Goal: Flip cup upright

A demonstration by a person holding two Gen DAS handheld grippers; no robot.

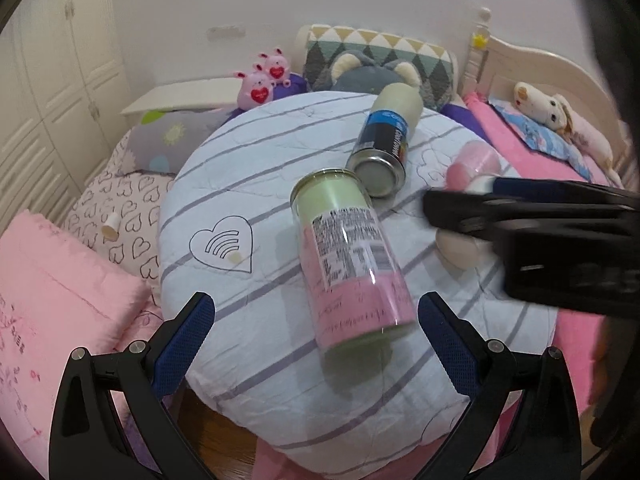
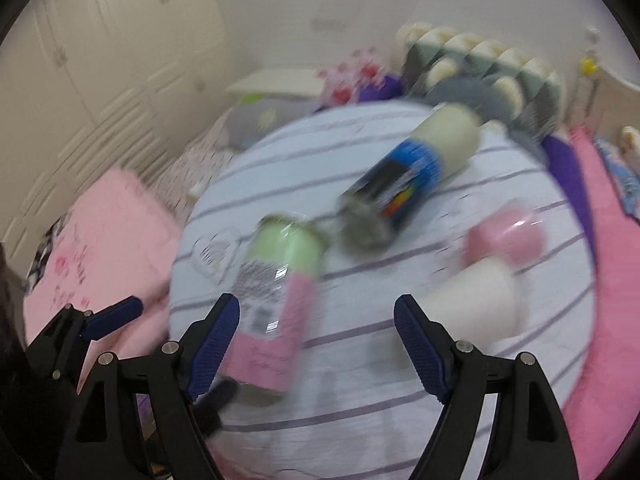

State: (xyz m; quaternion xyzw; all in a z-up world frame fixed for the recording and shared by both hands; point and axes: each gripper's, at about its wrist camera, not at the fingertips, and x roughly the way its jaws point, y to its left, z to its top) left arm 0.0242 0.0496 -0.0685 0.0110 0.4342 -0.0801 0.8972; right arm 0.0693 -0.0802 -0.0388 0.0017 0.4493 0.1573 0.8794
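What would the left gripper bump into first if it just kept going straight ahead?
Probably the pink-and-green can lying on its side on the striped cushion. The open left gripper points at its near end, though the depth is hard to judge.

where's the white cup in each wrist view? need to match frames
Left wrist view: the white cup lies at right of centre on the striped cushion, mostly hidden behind the right gripper, below the pink cup.
Right wrist view: the white cup lies lower right, on its side, blurred, just beyond the right gripper.
Shared landmark: the blue spray can, lying on the cushion up-left of both cups.
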